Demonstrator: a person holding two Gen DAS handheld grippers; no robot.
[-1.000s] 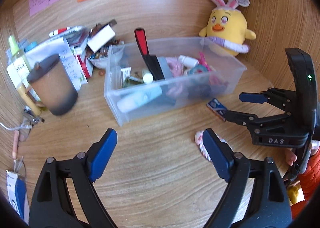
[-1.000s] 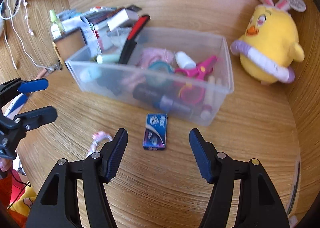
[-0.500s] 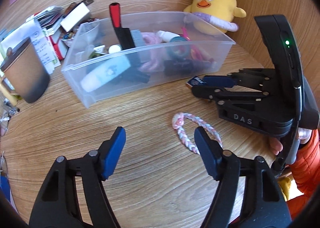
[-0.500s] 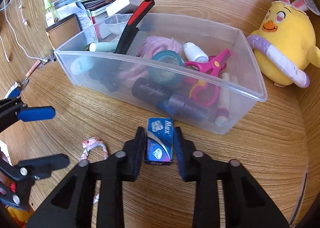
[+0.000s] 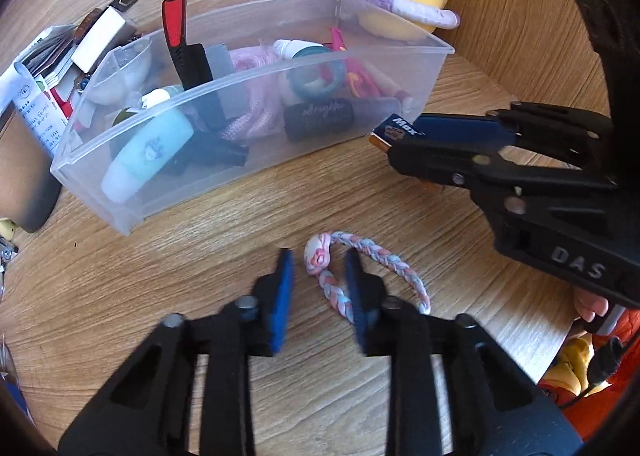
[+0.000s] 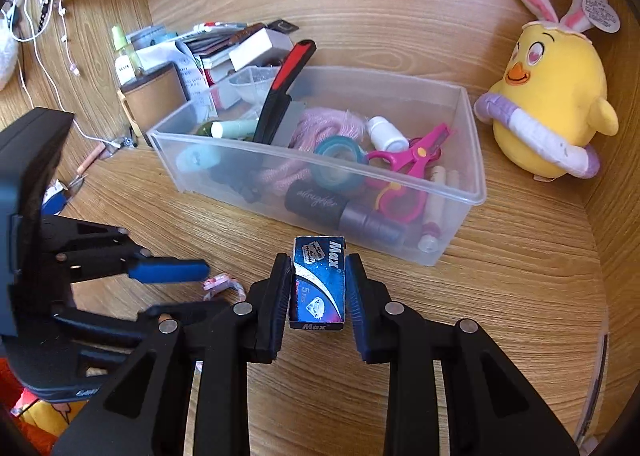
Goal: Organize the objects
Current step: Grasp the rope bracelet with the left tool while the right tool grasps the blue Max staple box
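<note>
A pastel braided band (image 5: 376,254) lies on the wooden desk in front of a clear plastic bin (image 5: 180,196) full of small items. My left gripper (image 5: 318,256) has its jaws closing around the band's knotted end, and a narrow gap still shows at the left pad. The right wrist view shows the band (image 6: 220,282) at the left gripper's (image 6: 204,288) tips. My right gripper (image 6: 318,258) is shut on a small blue Max box (image 6: 318,284), held just in front of the bin (image 6: 460,224). The left wrist view shows that box (image 5: 394,128) in the right gripper (image 5: 400,140).
A yellow plush chick (image 6: 552,104) sits in the back right corner against the wooden walls. A brown lidded cup (image 6: 154,96), a bottle and stacked papers crowd the back left. Bare fingers (image 5: 592,304) hold the right gripper's handle.
The left gripper came down over the braided band and its jaws narrowed around the knotted end. The right gripper shut on the blue box and lifted it slightly off the desk.
</note>
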